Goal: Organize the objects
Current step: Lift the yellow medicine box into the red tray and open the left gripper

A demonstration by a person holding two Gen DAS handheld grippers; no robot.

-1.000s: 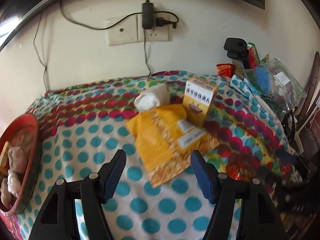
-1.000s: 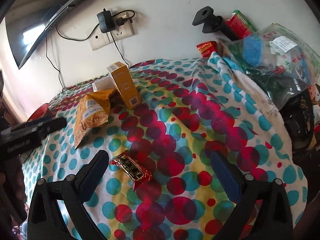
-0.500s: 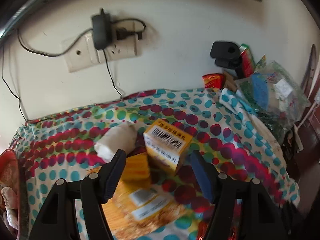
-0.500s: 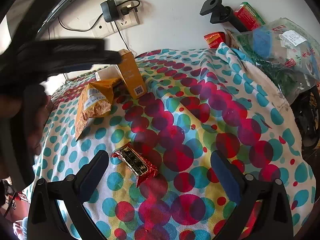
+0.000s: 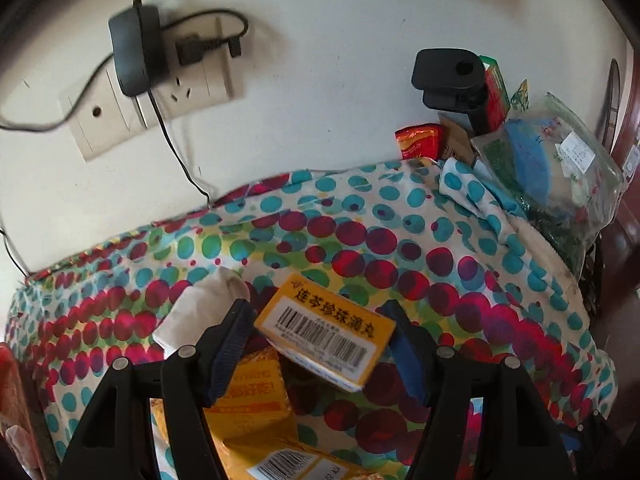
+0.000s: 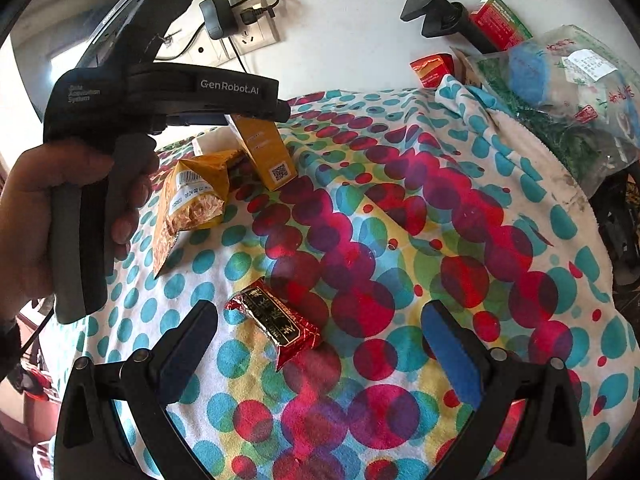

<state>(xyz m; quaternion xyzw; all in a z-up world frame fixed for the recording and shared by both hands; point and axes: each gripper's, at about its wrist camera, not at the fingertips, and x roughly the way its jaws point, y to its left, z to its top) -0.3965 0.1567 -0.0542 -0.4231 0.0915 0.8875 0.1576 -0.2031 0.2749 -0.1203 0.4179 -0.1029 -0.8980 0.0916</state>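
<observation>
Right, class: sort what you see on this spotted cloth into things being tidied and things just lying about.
Being tidied:
yellow box, between the open left gripper
snack bag
red sweet packet, before the open right gripper
white tissue

Lying about:
wall socket
charger
clear bag

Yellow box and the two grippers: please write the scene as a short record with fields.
surface: spotted cloth
yellow box: standing upright, between the open jaws of the left gripper; contact unclear
yellow packet: lying beside the box
white packet: behind left jaw
right gripper: open, above the red wrapped snack, not touching it
</observation>
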